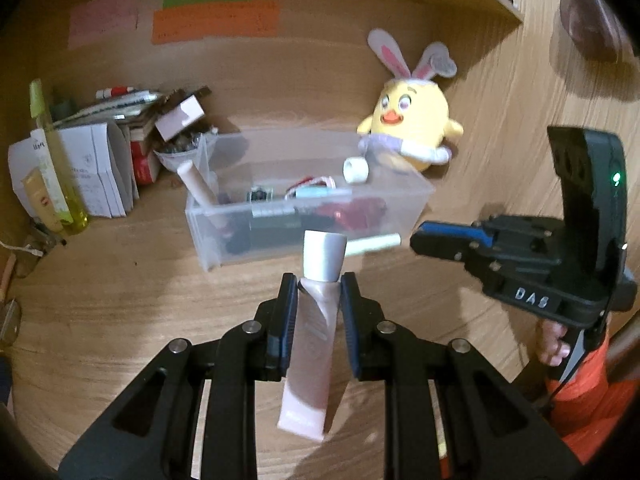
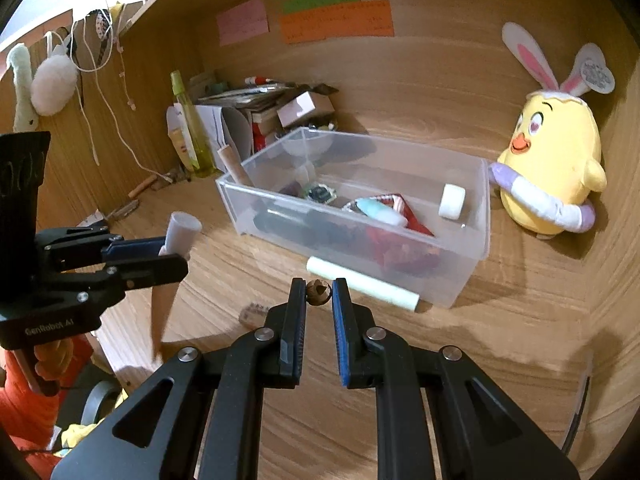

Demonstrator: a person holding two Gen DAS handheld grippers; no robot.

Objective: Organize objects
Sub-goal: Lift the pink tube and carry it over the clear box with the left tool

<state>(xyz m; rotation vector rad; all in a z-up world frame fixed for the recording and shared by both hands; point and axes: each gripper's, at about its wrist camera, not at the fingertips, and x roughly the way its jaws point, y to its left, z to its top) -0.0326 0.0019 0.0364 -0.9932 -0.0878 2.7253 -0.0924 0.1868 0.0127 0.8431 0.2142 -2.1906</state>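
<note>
My left gripper is shut on a pink tube with a silver cap, held above the wooden desk in front of the clear plastic bin. It also shows in the right wrist view. My right gripper is shut on a small brown ball, held above the desk in front of the bin. The bin holds several items, among them a white roll and a red pouch. A pale green stick lies on the desk against the bin's front wall.
A yellow chick plush with bunny ears stands right of the bin. A yellow-green bottle, papers and boxes are piled at the back left. Coloured notes hang on the back wall. Cords hang on the left wall.
</note>
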